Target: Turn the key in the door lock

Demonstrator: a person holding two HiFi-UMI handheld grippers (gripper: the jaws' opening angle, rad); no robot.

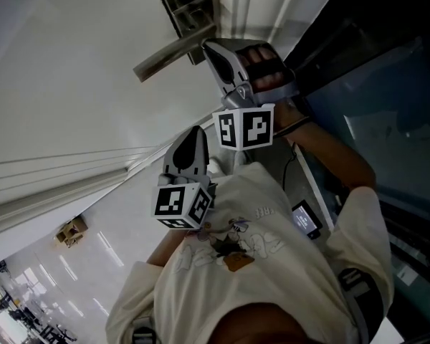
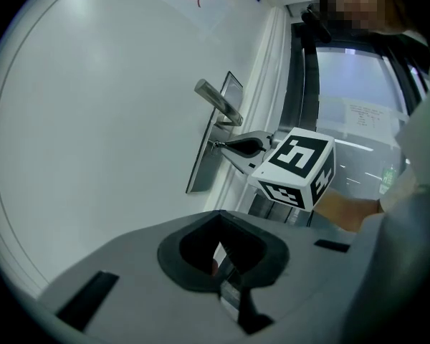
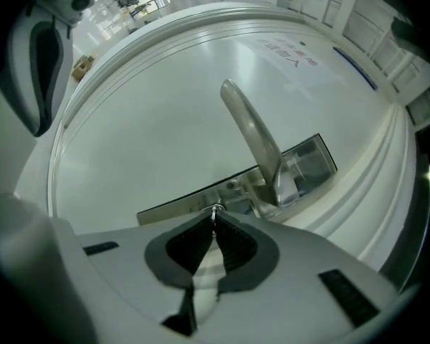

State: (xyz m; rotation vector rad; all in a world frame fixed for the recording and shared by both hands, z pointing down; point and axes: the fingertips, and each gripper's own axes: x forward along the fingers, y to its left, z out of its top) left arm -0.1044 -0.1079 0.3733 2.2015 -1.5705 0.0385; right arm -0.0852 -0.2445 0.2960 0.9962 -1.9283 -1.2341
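Observation:
A silver lever handle (image 3: pixel 254 135) sits on a long metal lock plate (image 3: pixel 193 203) on the white door. My right gripper (image 3: pixel 213 213) is against that plate below the handle, with its jaws shut on a small metal key (image 3: pixel 213 208) that sticks out of the lock. From the left gripper view the right gripper (image 2: pixel 216 145) reaches level to the plate (image 2: pixel 204 160), beneath the handle (image 2: pixel 218 100). My left gripper (image 2: pixel 218 217) hangs back from the door, jaws together and holding nothing. In the head view the right gripper (image 1: pixel 208 46) is up at the handle (image 1: pixel 173 52) and the left gripper (image 1: pixel 196 131) is lower.
The white door (image 2: pixel 93 120) fills the left of the view. A dark glass panel (image 1: pixel 387 106) and its frame stand beside the door. The person's right arm (image 1: pixel 330 156) stretches toward the lock. A small cardboard box (image 1: pixel 71 230) lies on the shiny floor far off.

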